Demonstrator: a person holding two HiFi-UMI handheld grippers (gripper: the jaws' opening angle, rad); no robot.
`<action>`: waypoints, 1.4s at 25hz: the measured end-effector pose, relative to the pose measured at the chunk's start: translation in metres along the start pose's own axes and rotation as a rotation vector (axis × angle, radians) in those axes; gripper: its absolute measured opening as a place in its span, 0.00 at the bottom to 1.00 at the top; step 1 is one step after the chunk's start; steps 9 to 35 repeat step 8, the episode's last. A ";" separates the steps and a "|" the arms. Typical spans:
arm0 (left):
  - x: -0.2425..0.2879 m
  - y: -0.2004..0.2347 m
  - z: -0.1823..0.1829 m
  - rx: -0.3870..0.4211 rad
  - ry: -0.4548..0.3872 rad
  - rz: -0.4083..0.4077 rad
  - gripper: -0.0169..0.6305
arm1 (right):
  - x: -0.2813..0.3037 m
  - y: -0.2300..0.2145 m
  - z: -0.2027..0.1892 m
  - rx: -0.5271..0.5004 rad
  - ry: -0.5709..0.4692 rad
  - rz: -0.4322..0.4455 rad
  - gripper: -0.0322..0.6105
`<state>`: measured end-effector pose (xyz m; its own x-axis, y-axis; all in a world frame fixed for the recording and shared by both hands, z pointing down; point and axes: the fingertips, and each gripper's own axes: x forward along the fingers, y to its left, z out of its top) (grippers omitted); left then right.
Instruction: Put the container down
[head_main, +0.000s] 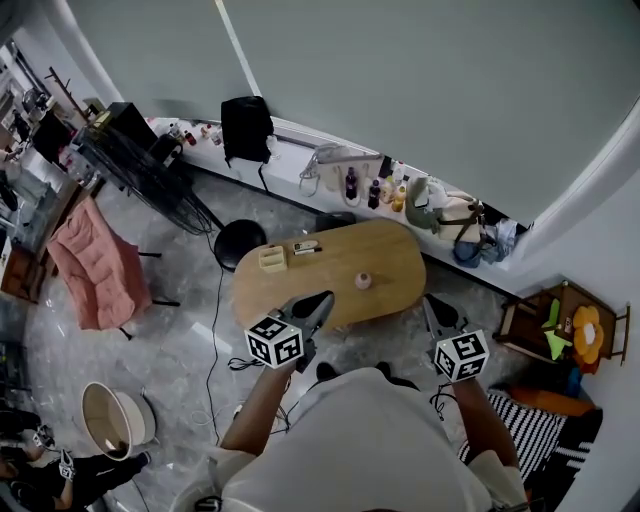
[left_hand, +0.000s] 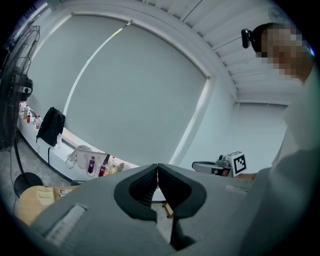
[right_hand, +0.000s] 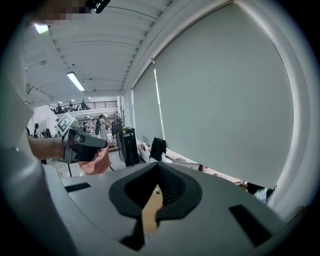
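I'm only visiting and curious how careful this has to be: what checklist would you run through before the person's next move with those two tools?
1. Left gripper, fingers closed with nothing between them: ok.
2. Right gripper, fingers closed with nothing between them: ok.
3. Container resting on the table: ok.
4. Container apart from both grippers: ok.
5. Small pink object on the table, apart from the container: ok.
6. Whether the container holds anything: cannot tell.
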<state>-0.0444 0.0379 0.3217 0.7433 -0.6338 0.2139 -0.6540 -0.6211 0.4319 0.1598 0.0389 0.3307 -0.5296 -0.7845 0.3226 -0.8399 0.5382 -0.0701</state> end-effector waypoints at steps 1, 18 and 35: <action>0.001 0.001 0.001 0.001 0.000 0.002 0.06 | 0.001 -0.001 0.000 -0.002 0.002 0.001 0.05; 0.001 0.003 0.004 0.005 -0.010 0.009 0.06 | 0.003 0.001 0.001 -0.017 0.006 0.008 0.05; 0.001 0.003 0.004 0.005 -0.010 0.009 0.06 | 0.003 0.001 0.001 -0.017 0.006 0.008 0.05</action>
